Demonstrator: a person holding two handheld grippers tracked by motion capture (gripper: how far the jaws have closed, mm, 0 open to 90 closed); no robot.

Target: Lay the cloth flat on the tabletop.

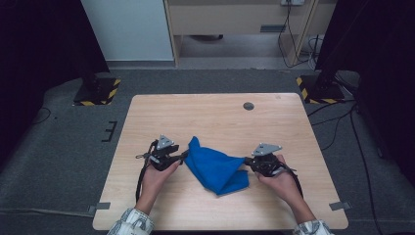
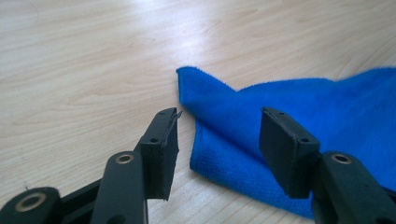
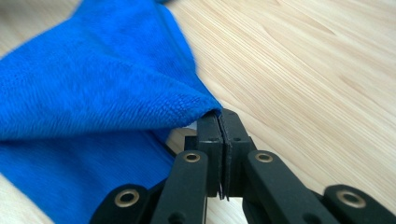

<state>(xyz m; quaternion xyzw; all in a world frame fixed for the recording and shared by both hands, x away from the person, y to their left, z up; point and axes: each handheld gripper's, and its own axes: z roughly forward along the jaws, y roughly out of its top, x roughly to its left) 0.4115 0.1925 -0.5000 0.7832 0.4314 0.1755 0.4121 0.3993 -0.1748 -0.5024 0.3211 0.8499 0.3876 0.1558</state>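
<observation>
While the right gripper (image 3: 220,116) pinches the blue cloth (image 1: 215,166), left gripper (image 2: 219,140) jaws stand apart.

In the high view, your forearms are cut off by the bottom edge just below the checked sleeves (image 1: 131,223). The left gripper (image 1: 182,157) and right gripper (image 1: 246,161) are too small there for you to tell how the jaws stand. The dark round spot (image 1: 248,105) on the table (image 1: 161,110), upper right of centre, is too small to identify.

In the left gripper view, the blue cloth (image 2: 299,116) runs off the right edge, and the right-hand jaw covers part of its lower hem.

In the right gripper view, the cloth (image 3: 93,74) is cut off at the left and top edges, its far top edge is blurred, and its pinched corner is hidden between the closed jaws.
</observation>
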